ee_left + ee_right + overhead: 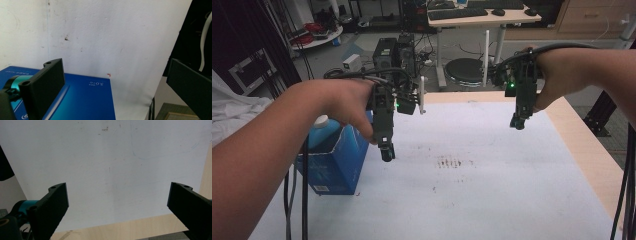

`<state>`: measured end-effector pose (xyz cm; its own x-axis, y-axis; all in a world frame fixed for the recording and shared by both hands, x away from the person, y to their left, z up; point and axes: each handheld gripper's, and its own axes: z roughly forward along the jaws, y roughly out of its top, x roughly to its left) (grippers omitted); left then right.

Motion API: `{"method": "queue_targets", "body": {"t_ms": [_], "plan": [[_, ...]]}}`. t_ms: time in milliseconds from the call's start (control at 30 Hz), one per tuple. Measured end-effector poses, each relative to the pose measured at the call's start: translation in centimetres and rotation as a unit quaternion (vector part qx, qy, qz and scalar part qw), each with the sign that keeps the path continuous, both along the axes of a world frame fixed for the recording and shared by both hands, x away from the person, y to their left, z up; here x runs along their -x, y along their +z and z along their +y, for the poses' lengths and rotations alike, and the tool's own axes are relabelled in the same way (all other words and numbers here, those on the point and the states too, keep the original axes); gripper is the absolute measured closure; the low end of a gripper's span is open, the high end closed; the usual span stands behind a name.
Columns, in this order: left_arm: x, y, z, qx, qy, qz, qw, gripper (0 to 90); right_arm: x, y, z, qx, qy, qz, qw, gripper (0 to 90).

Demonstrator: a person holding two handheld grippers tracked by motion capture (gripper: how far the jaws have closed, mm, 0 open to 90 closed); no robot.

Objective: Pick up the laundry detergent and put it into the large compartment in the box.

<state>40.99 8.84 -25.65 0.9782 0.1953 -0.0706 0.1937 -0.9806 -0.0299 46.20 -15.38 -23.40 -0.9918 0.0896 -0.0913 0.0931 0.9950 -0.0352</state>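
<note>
A tall blue cardboard carton (334, 162) with a white-capped bottle (321, 121) standing in its open top sits at the near left edge of the white sheet (492, 180) that covers the pale wooden table (582, 135), and it serves here as the landmark. The left gripper (386, 152) hangs in the air just to the right of the carton, its tip pointing down at the sheet and close to the carton's right wall without touching it, as far as the high view shows. In the left gripper view the jaws stand wide apart with nothing between them, and the carton's blue printed face (82, 100) lies below and between them, a little towards the left jaw. The right gripper (517, 121) is held up well apart from the carton, far to its right and nearer the far edge of the sheet; in the right gripper view its jaws are also spread wide and hold nothing, looking down on bare white sheet (112, 170) and a strip of wood (120, 230).

Judged from this, the work is at its very start: the carton stands untouched, neither claw has closed on anything, and the whole of the handling is left. The left gripper is the one placed to act first, since it is already beside the carton, while the right waits at a distance. A faint smudge of dark marks (451, 162) lies on the sheet to the right of the carton.
</note>
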Motion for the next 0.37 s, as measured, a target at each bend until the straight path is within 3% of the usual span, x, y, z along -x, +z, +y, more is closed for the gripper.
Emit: {"method": "queue_targets", "body": {"t_ms": [367], "plan": [[0.29,-0.16,0.04,-0.006,0.006,-0.004,1.0,1.7,0.3,-0.05,0.35,-0.004,0.001,-0.004,1.0,2.5]]}}
